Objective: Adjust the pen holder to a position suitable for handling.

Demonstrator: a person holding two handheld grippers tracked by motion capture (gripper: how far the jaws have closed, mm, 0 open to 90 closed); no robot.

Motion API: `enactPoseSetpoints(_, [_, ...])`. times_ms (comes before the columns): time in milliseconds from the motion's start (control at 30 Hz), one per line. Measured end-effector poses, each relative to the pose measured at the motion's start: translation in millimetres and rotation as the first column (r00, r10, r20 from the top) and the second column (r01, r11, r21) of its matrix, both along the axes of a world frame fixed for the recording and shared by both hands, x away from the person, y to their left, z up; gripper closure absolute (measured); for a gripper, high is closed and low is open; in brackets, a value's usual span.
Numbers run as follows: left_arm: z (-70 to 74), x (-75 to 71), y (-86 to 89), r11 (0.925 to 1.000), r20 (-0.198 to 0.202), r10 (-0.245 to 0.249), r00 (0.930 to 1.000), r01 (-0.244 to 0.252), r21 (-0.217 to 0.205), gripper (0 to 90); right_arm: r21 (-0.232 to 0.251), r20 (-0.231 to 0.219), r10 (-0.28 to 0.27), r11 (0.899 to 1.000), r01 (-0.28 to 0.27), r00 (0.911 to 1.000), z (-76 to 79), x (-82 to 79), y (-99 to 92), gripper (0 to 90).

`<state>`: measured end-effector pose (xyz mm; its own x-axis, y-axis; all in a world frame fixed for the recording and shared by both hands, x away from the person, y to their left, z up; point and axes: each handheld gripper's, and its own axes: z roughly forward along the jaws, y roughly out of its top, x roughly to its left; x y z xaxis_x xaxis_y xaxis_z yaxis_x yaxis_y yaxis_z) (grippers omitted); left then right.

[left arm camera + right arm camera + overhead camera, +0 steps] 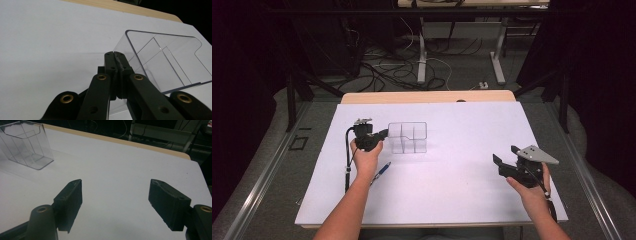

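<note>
A clear plastic desk holder (pixel 408 137) with compartments stands on the white table cover, left of the middle. My left gripper (pixel 385 133) is at its left side, jaws shut together and empty. In the left gripper view the closed gripper (pixel 115 53) has its tips right at the holder's (pixel 165 57) left wall; I cannot tell whether they touch it. A blue pen (pixel 382 171) lies on the cover beside my left wrist. My right gripper (pixel 506 154) hovers at the right, jaws wide open and empty (pixel 116 182), pointing toward the holder (pixel 27 145) far off.
The white cover (pixel 452 195) lies over a wooden table whose far edge (pixel 427 96) shows behind it. Beyond the table are desk legs and cables on the floor. Bare cover lies between the two grippers.
</note>
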<state>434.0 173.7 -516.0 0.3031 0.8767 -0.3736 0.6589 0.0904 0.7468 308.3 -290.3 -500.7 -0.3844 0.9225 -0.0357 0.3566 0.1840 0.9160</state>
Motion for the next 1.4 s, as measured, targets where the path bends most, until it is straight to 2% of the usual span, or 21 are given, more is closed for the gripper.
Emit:
enactPoseSetpoints(333, [1.4, 6.4, -22.7, 0.9984, -0.005, -0.049, 0.9988, 0.05, 0.027, 90.0, 0.028, -0.011, -0.004, 1.0, 0.004, 0.9999, -0.3, 0.8, -0.4, 27.4])
enactPoseSetpoints(567, [2.3, 10.9, -37.5, 0.9974, 0.012, -0.066, 0.9978, 0.065, 0.03, 90.0, 0.024, -0.013, -0.01, 1.0, 0.01, 0.9999, 0.2, 0.4, -1.2, 27.5])
enactPoseSetpoints(700, [4.2, 12.7, -41.6, 0.9961, 0.003, -0.082, 0.9966, 0.082, 0.031, 90.0, 0.026, -0.016, -0.012, 1.0, 0.013, 0.9998, 0.3, 0.0, -1.1, 27.5])
enactPoseSetpoints(1000, [4.1, 15.5, -54.4, 0.9948, 0.017, -0.096, 0.9952, 0.095, 0.035, 90.0, 0.025, -0.001, -0.015, 1.0, 0.015, 0.9999, 0.1, 1.0, -1.6, 27.4])
enactPoseSetpoints(1200, [3.1, 16.2, -59.0, 0.993, 0.01, -0.108, 0.9941, 0.108, 0.049, 90.0, 0.022, -0.015, -0.014, 1.0, 0.014, 0.9998, 0.6, 0.9, -1.9, 27.5])
enactPoseSetpoints(1333, [3.1, 15.6, -59.4, 0.9928, 0.004, -0.11, 0.9939, 0.11, 0.048, 90.0, 0.037, -0.018, -0.004, 0.999, 0.005, 0.9998, -0.1, 1.7, -1.6, 27.5])
enactPoseSetpoints(1400, [3.9, 14.8, -58.5, 0.9924, 0.001, -0.106, 0.9944, 0.106, 0.062, 88.8, 0.044, -0.017, -0.013, 0.999, 0.014, 0.9998, 0.3, 0.9, -1.4, 27.5])
